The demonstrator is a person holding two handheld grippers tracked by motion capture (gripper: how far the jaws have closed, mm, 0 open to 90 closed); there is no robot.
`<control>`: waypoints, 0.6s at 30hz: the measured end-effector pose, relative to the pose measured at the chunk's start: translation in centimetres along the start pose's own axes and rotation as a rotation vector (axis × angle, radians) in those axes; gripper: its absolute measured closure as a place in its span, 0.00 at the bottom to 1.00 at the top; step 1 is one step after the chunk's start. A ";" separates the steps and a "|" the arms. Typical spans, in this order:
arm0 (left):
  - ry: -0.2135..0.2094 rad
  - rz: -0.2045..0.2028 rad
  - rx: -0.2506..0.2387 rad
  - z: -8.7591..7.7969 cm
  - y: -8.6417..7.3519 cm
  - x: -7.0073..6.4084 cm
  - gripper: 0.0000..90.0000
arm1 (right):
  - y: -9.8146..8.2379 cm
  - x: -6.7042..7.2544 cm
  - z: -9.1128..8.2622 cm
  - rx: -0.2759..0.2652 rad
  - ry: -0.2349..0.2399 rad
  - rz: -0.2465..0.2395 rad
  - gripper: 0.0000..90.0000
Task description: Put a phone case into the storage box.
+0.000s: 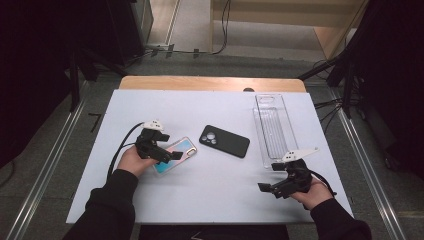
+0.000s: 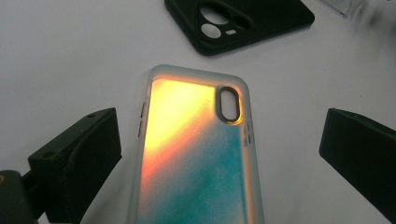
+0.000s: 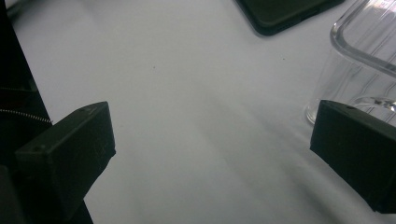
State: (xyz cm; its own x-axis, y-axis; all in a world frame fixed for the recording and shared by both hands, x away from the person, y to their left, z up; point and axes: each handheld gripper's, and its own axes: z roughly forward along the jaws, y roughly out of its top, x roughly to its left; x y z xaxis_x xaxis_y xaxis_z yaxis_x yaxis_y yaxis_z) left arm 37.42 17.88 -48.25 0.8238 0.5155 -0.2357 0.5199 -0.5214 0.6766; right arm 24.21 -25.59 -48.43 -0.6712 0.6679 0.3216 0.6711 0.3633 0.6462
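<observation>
An iridescent orange-and-teal phone case (image 1: 183, 148) lies flat on the white table (image 1: 210, 190), left of centre. My left gripper (image 1: 169, 154) hovers over its near end, open. In the left gripper view the case (image 2: 196, 154) lies between the two spread jaws of the left gripper (image 2: 219, 154), and neither jaw touches it. A black phone case (image 1: 224, 141) lies camera-cutouts up at mid-table. My right gripper (image 1: 267, 189) is open near the front right, holding nothing, and its jaws (image 3: 210, 154) frame bare table.
A long clear plastic tray (image 1: 272, 127) lies lengthwise at the right, its near end just beyond my right gripper; its wall (image 3: 359, 56) shows beside the right jaw. The black case (image 2: 243, 23) lies just beyond the iridescent one. Black stands flank the table.
</observation>
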 end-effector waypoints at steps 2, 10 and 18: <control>0.016 0.001 0.013 0.2 -0.1 0.0 0.00 | 0.0 0.0 0.0 0.000 0.000 0.000 0.00; 0.013 -0.017 0.028 0.8 -0.9 0.3 0.00 | 0.0 0.0 0.0 0.000 -0.001 -0.001 0.00; 0.048 0.008 0.035 1.3 -1.5 0.1 0.00 | 0.0 0.0 0.0 0.003 -0.002 -0.002 0.00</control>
State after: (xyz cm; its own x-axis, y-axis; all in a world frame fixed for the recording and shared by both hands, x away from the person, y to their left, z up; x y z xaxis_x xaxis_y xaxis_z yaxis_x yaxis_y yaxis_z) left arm 36.98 17.81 -50.19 0.8166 0.5428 -0.1962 0.5216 -0.5485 0.6535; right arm 24.19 -25.61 -48.44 -0.6721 0.6684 0.3186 0.6705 0.3669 0.6448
